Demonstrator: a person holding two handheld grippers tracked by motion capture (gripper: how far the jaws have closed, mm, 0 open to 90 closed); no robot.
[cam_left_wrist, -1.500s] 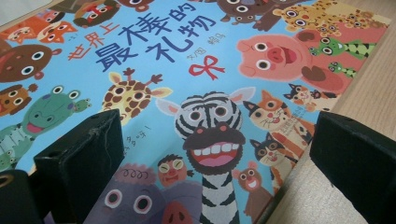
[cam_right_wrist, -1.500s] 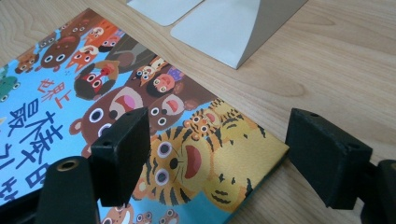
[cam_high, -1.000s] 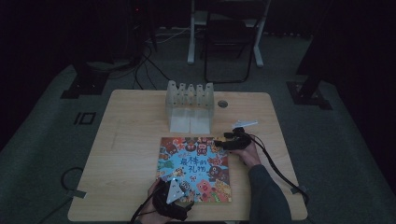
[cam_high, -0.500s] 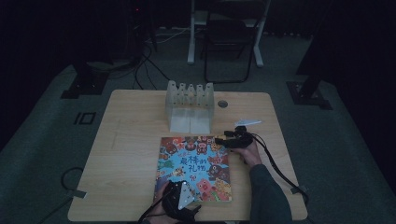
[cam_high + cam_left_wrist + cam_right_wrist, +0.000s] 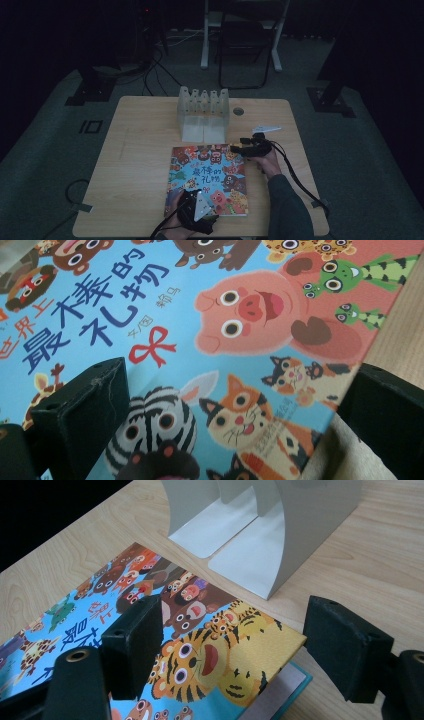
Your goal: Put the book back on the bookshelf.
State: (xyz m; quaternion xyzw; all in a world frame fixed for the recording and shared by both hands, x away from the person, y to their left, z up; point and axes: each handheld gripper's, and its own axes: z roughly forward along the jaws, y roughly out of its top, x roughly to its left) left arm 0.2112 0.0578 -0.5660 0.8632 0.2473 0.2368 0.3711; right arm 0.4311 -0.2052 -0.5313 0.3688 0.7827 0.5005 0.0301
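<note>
A wooden table [image 5: 140, 150] carries a white rack [image 5: 203, 114] at its far middle and, just in front of it, the book [image 5: 210, 175] lying flat, cover up. The right gripper [image 5: 239, 148] straddles the book's far right corner, jaws released. The left gripper [image 5: 200, 212] hangs over its near edge, jaws also apart.

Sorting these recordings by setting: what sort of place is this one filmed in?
Probably a dim indoor recording room or lab, not a home. A lone wooden table stands on grey carpet, loose cables trail across the floor, and stand bases and a folding chair sit in the dark behind.
</note>
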